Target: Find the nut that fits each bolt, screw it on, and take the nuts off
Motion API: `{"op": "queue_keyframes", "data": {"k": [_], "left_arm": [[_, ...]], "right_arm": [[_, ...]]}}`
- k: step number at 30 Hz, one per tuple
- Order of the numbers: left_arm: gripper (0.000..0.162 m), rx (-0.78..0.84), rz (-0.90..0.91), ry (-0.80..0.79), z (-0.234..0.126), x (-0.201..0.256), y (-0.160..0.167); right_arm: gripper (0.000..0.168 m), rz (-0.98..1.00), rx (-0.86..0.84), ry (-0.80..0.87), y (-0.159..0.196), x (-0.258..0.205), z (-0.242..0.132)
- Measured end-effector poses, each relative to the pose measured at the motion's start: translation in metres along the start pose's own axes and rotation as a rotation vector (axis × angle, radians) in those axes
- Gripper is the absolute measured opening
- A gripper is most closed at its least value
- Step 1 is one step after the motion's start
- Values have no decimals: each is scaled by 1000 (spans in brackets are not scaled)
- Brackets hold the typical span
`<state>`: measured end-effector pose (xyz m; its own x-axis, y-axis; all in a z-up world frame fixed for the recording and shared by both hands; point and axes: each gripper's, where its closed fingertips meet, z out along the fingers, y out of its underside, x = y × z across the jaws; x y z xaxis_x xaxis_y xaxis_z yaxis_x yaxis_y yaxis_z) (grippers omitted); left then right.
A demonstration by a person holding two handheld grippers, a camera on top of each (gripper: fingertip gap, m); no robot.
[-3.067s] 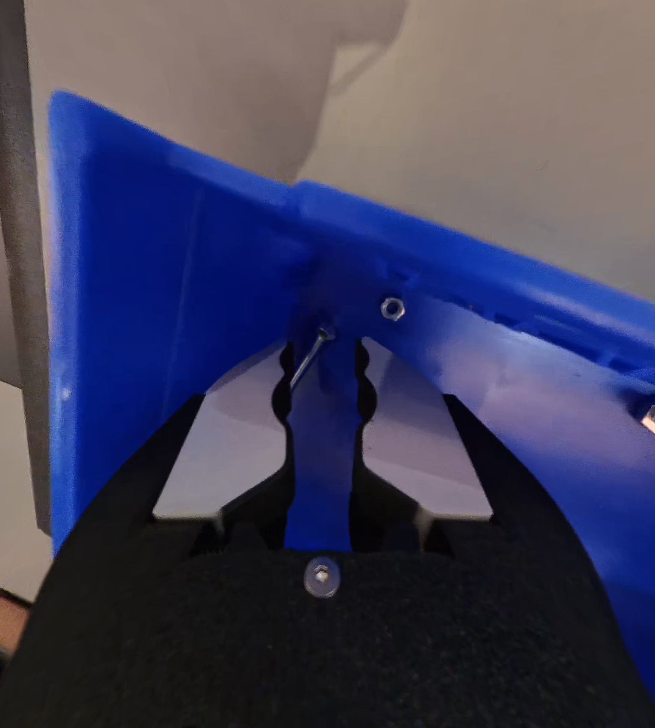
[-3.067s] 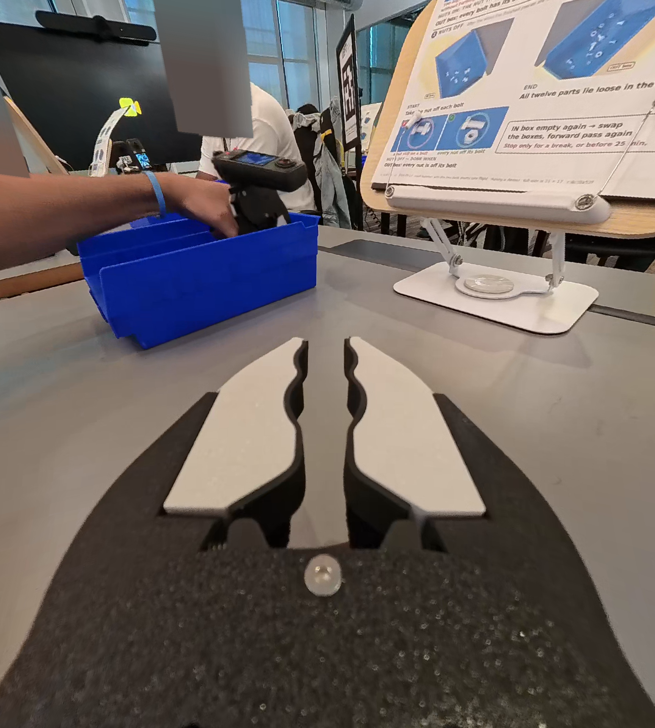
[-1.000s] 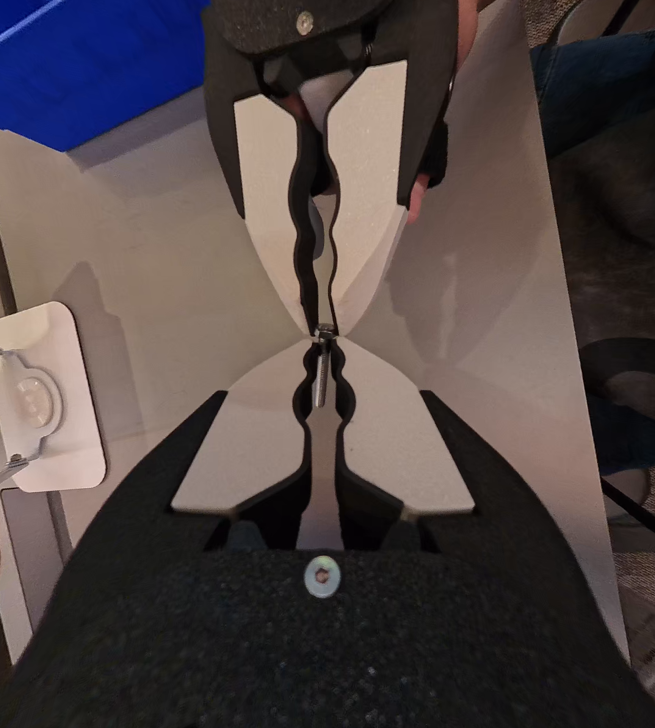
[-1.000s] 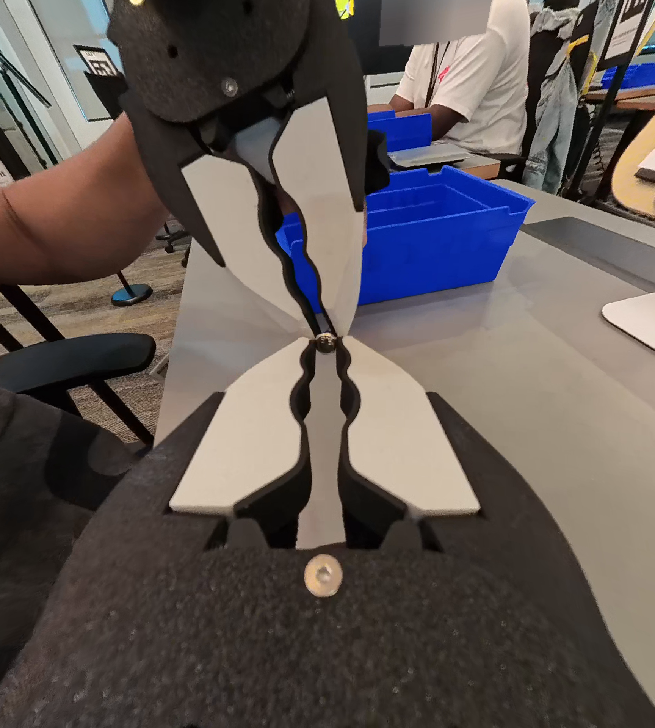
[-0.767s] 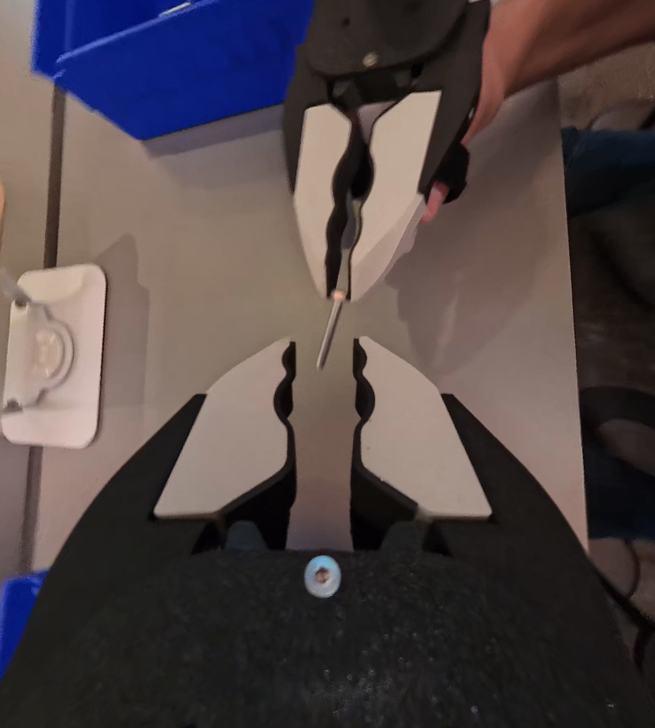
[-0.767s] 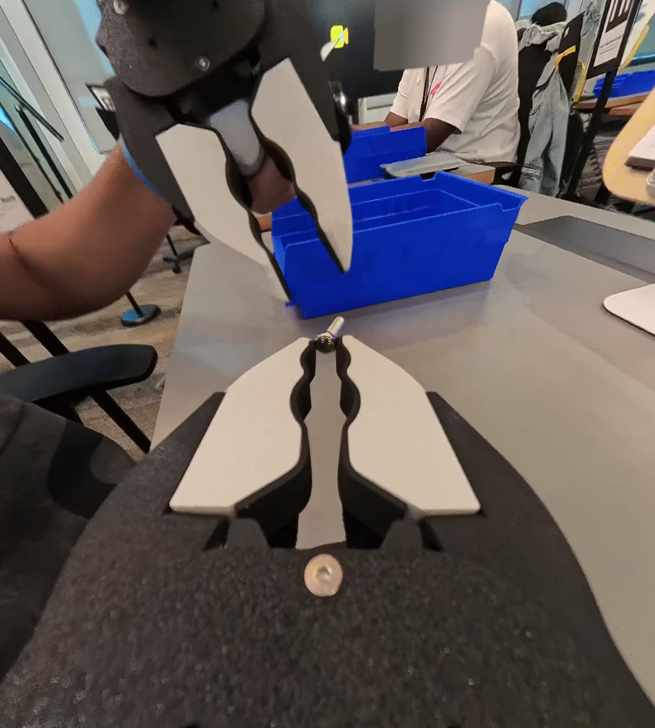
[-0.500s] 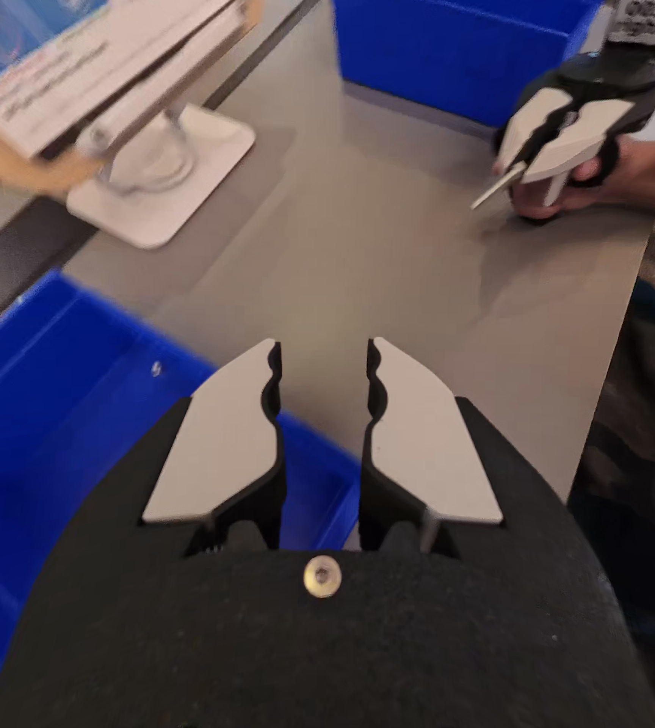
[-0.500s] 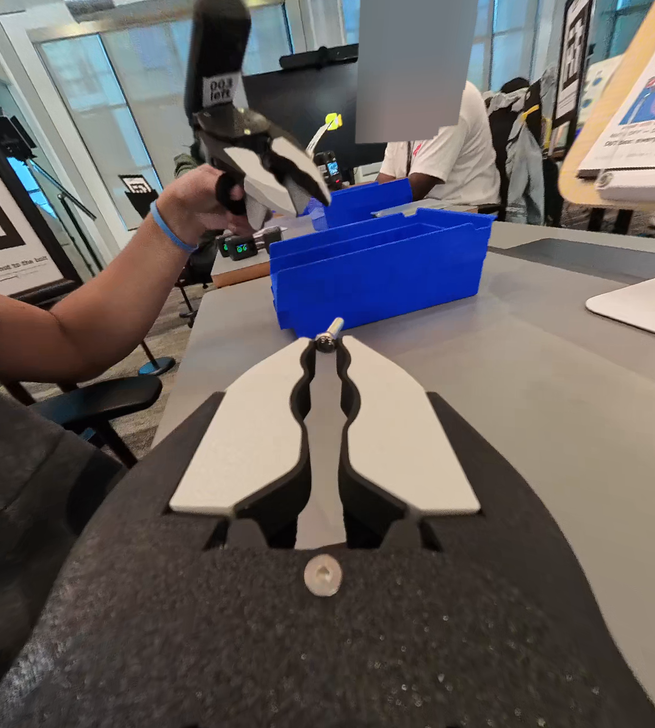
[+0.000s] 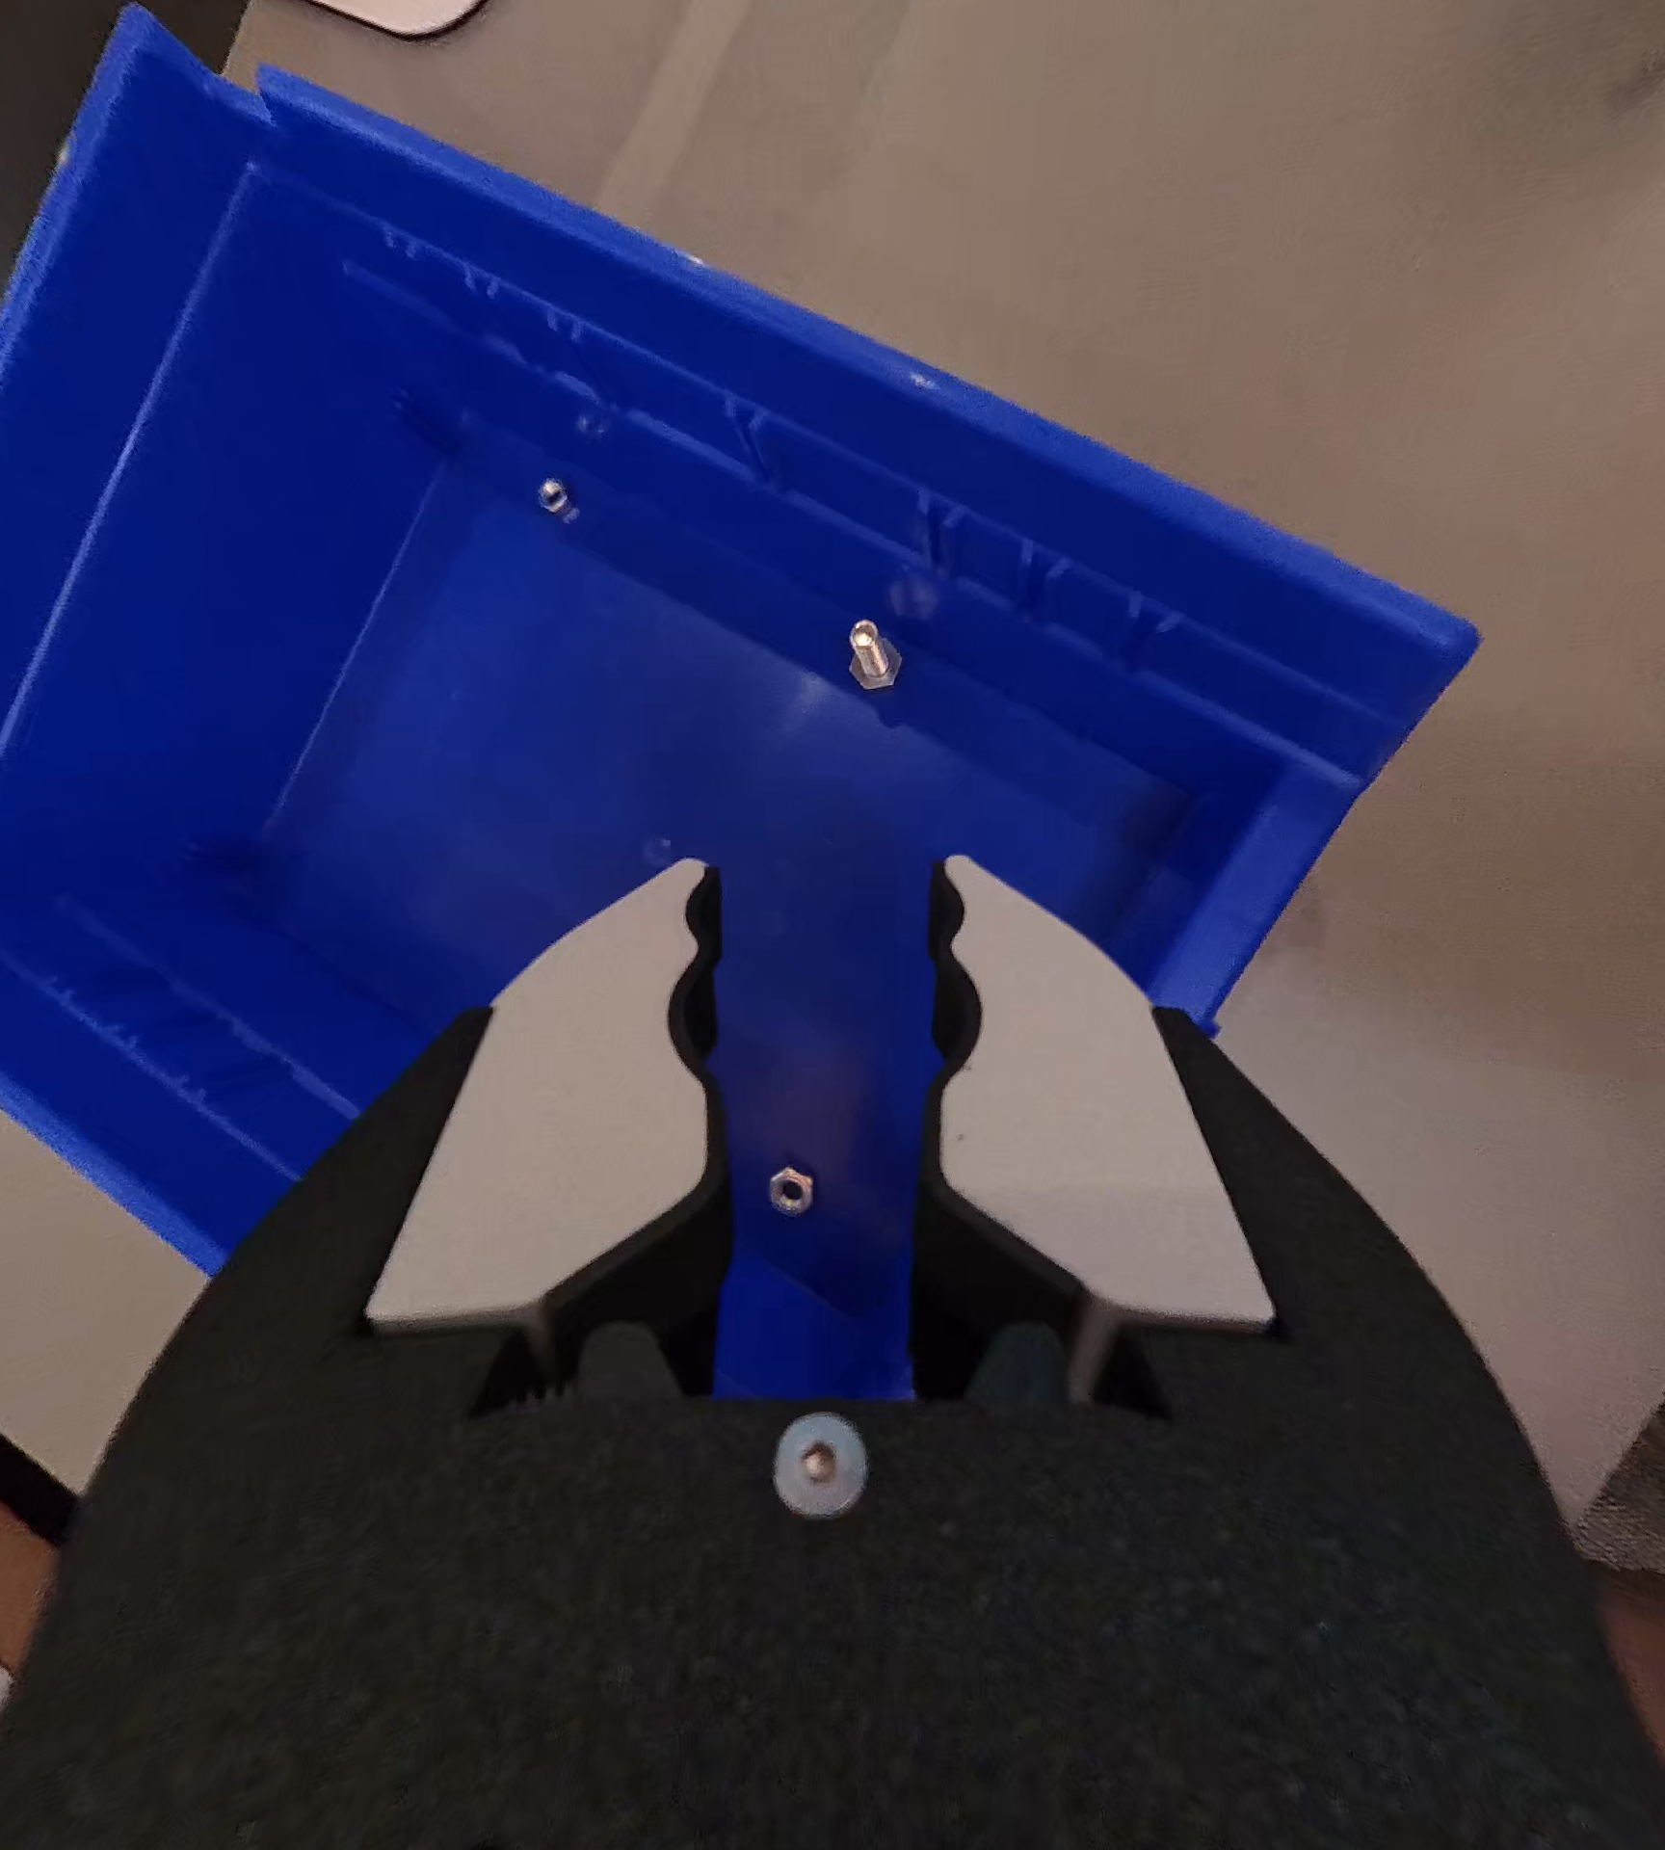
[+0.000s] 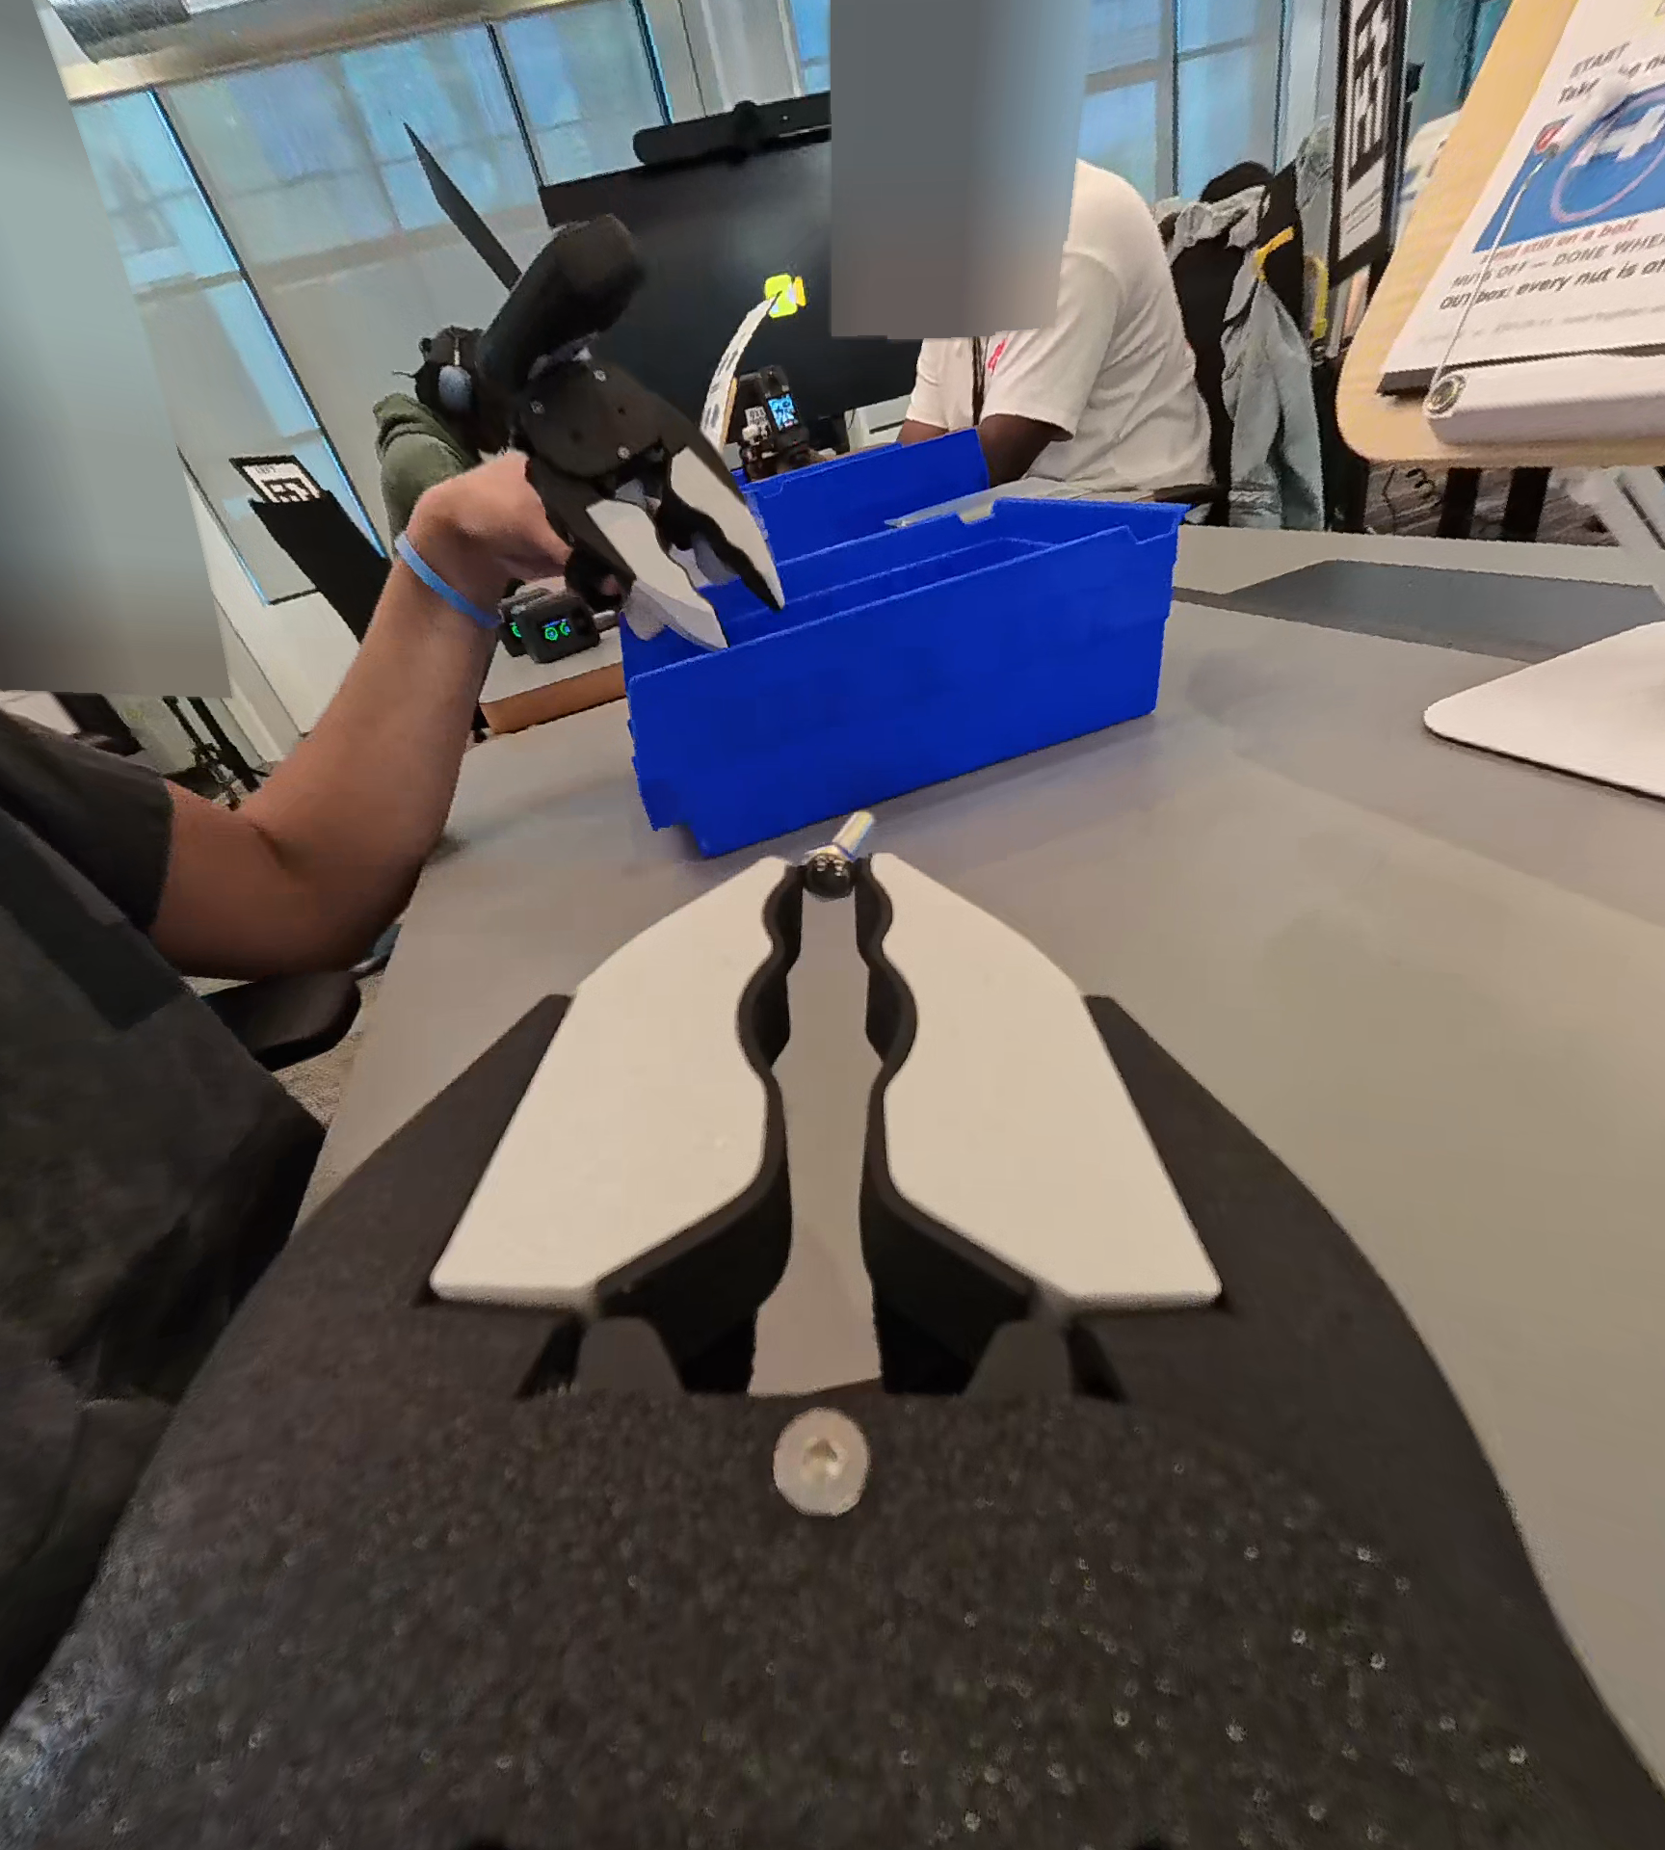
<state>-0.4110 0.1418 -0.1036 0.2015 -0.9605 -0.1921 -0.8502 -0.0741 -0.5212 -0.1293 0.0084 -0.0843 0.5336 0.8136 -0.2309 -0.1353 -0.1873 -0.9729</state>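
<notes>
Left gripper [image 9: 823,871] now over bin [image 9: 158,420].

I am holding my left hand-held gripper [image 9: 823,881] pointing downward, its jaws spread wide apart with nothing between them. In the right wrist view, my left hand [image 10: 483,521] is gripping its handle, forearm raised and extended forward with the elbow bent. I am holding my right hand-held gripper [image 10: 828,871] low and roughly level, its jaws drawn nearly together and pinching at the tips.
</notes>
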Motion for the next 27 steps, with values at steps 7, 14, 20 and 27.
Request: {"op": "queue_keyframes", "data": {"k": [7,14,20,27], "left_arm": [[39,5,18,22,14,-5,2],[38,-87,67,28,36,-25,-13],[38,-174,-82,113,91,-71,-46],[34,-296,-33,137,132,-91,-52]], "right_arm": [[10,6,-3,-9,0,0,2],[10,-21,-20,-7,3,-5,3],[10,-28,-29,-9,4,-5,4],[10,-23,-27,-15,4,-6,2]]}}
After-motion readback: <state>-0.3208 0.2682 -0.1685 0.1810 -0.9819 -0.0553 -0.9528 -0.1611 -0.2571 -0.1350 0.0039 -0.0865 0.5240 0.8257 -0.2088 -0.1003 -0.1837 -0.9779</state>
